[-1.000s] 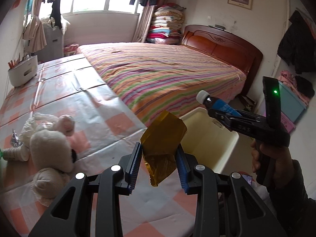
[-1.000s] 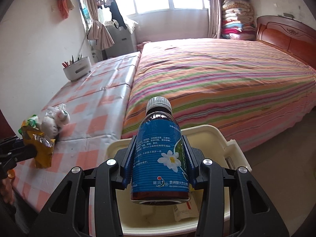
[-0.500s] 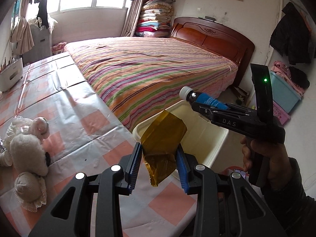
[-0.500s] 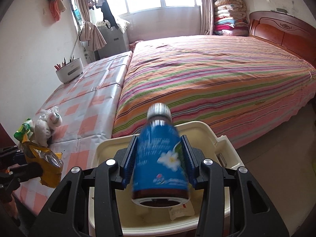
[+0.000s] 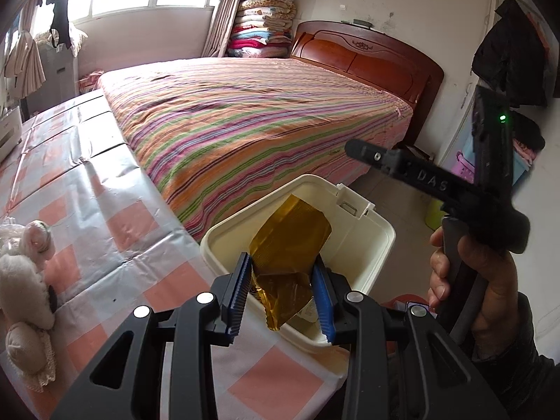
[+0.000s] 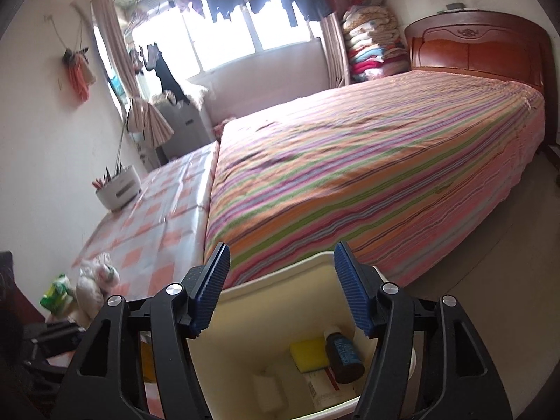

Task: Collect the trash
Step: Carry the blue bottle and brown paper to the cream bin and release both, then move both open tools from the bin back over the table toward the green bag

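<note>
My left gripper [image 5: 281, 292] is shut on a crumpled gold foil wrapper [image 5: 288, 245], held over the near rim of the cream plastic bin [image 5: 379, 245]. My right gripper [image 6: 281, 288] hangs above the same bin [image 6: 266, 329]; its jaws are opening and nothing is between them. The brown bottle with the blue label [image 6: 343, 355] lies on the bin's floor beside a yellow sponge [image 6: 309, 355] and some paper scraps. From the left wrist view the right gripper [image 5: 353, 147] shows as a black tool in a person's hand [image 5: 490, 280], above and right of the bin.
A table with a pink checked cloth [image 5: 115, 224] runs along the left, bearing a white plush toy [image 5: 21, 273] and a green packet [image 6: 56, 292]. A white pen holder [image 6: 117, 189] stands at its far end. The striped bed [image 5: 252, 119] lies just behind the bin.
The right gripper's jaws spread and the bottle dropped from them into the bin. The left gripper carried the gold wrapper rightwards, from above the table to the bin's rim.
</note>
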Tool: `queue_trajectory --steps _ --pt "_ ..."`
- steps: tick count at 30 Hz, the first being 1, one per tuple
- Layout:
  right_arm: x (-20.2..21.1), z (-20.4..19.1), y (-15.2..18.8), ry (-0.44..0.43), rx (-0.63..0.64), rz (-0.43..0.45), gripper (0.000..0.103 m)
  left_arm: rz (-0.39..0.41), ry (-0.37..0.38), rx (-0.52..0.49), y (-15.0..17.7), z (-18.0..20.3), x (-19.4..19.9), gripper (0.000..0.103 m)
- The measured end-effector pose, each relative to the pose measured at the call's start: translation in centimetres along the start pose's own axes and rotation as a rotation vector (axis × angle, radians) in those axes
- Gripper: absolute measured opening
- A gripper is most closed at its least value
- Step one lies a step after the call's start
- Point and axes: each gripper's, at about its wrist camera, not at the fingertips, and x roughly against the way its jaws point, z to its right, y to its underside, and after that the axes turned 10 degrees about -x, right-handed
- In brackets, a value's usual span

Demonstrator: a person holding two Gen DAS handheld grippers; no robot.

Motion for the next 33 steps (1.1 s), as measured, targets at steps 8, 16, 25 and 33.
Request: queue_trajectory --steps 8,16,25,33 --pt "1.0 0.0 -0.6 -0.003 -0.026 0.057 0.063 -0.047 0.015 -0.027 -0.9 1.4 -3.3 0.034" --pt "1.3 -0.4 -0.8 -0.012 -0.034 0.083 0.065 -0.042 -0.005 -0.053 -1.3 2.3 -4.3 0.07" --pt "1.1 -1.9 -0.4 -0.012 0.009 0.096 0.071 0.019 -0.112 -0.102 0.0 0.5 0.8 0.07" --pt "0.0 -5.5 0.5 0.017 0.094 0.101 0.088 0.093 -0.255 -0.055 2.2 -4.2 5.8 0.07"
